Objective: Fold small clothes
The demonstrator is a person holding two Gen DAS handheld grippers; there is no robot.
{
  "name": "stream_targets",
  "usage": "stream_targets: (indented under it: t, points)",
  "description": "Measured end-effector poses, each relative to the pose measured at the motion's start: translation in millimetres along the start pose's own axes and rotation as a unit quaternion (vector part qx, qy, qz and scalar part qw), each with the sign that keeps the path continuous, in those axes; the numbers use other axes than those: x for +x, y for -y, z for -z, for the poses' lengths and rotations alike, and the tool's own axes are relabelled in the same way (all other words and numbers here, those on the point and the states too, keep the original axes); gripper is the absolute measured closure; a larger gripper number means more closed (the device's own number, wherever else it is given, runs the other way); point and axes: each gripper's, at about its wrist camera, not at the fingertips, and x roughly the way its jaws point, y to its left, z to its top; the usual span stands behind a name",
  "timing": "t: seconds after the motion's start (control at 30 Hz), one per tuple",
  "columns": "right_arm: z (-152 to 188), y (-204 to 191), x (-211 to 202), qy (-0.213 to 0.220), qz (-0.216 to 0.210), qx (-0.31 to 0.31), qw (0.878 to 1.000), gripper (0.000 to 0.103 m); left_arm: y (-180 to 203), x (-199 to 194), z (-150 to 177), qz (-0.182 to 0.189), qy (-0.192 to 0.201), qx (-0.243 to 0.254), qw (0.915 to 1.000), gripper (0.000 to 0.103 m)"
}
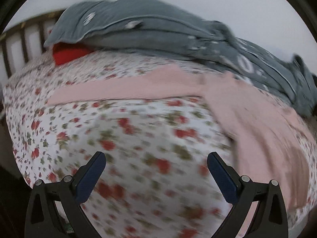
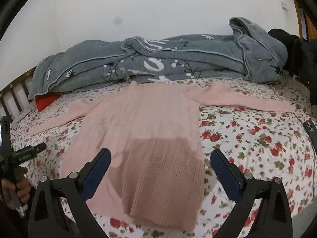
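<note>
Two tools, both spread and empty: right tool (image 2: pixel 159 170) over the hem of pink ribbed sweater (image 2: pixel 142 130), left tool (image 1: pixel 156 170) over bare floral bedsheet (image 1: pixel 138 138). Spread flat, sleeves out. Likely light, soft, limp; best pinched at cuff or hem corners.

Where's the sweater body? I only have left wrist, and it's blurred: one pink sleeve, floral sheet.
Observer: The sweater lies flat, unfolded, on the sheet, directly ahead of the open right hand-held gripper.
Operator: Other sleeve?
Observer: The right sleeve is stretched straight out sideways, in front of the grey blanket.
Operator: Anything else on the bed?
Observer: A phone sits at the right edge of the sheet, clear of the sweater.
Operator: Left gripper?
Observer: The left hand-held gripper is open and holds nothing.
</note>
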Motion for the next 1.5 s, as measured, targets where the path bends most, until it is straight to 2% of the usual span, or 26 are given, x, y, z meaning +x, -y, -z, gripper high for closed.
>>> stream_targets:
  t: [0.13, 0.23, 0.27, 0.33, 0.5, 0.53, 0.67, 0.7, 0.77, 0.8, 0.87, 0.97, 1.17, 1.33, 1.5]
  points:
    - [-7.1, -1.8, 19.3, -0.002, -0.005, 0.000, 1.000, 0.012, -54.2, 22.3, -21.2, -0.014, 0.002, -0.063, 0.9979, 0.001]
    - [-13.9, -4.4, 33.9, -0.014, -0.020, 0.001, 1.000, 0.018, -91.6, 38.5, -39.0, 0.007, 0.009, -0.112, 0.9936, 0.002]
    - [-15.2, -4.9, 37.6, -0.017, -0.020, 0.000, 1.000, 0.019, -105.1, 44.0, -45.7, 0.004, 0.013, -0.131, 0.9913, 0.003]
    - [-18.9, -7.7, 46.4, -0.022, -0.017, -0.002, 1.000, 0.024, -121.8, 54.2, -55.2, 0.003, 0.020, -0.153, 0.9880, 0.008]
    - [-21.1, -13.2, 61.5, -0.030, -0.010, -0.016, 0.999, 0.025, -152.1, 87.7, -74.0, 0.004, 0.016, -0.208, 0.9781, 0.021]
    - [-21.4, -13.5, 63.5, -0.030, -0.007, -0.018, 0.999, 0.025, -157.6, 92.9, -74.5, -0.001, 0.017, -0.217, 0.9759, 0.026]
    - [-24.2, -8.2, 66.6, -0.021, 0.002, -0.012, 1.000, 0.025, -172.6, 111.2, -79.5, -0.049, 0.026, -0.234, 0.9707, 0.035]
    - [-25.5, -6.3, 66.6, -0.017, 0.003, -0.011, 1.000, 0.025, -174.2, 111.1, -81.1, -0.061, 0.032, -0.234, 0.9697, 0.041]
    - [-28.8, -2.3, 66.8, -0.008, 0.008, -0.007, 1.000, 0.025, -174.5, 110.1, -86.2, -0.090, 0.042, -0.220, 0.9705, 0.068]
    - [-30.4, 0.1, 67.4, -0.006, 0.010, -0.004, 1.000, 0.025, -174.8, 111.7, -89.1, -0.097, 0.039, -0.212, 0.9717, 0.093]
    - [-33.1, 4.5, 68.7, -0.002, 0.010, 0.002, 1.000, 0.025, -174.9, 112.7, -94.0, -0.095, 0.034, -0.206, 0.9733, 0.095]
    - [-35.2, 11.6, 71.5, 0.001, 0.008, 0.010, 1.000, 0.025, -166.3, 103.4, -102.9, -0.099, 0.047, -0.191, 0.9754, 0.096]
    - [-32.0, 29.6, 71.5, 0.001, 0.007, 0.029, 1.000, 0.025, -115.7, 71.9, -138.9, -0.064, 0.084, -0.137, 0.9850, 0.096]
    - [-32.0, 51.4, 60.4, 0.006, 0.007, 0.038, 0.999, 0.025, -35.2, 50.6, -173.8, -0.021, 0.113, -0.070, 0.9910, 0.096]
    - [-35.0, 75.8, 41.4, 0.028, 0.035, 0.015, 0.999, 0.025, 75.3, 40.0, -195.3, 0.035, 0.127, 0.002, 0.9913, 0.096]
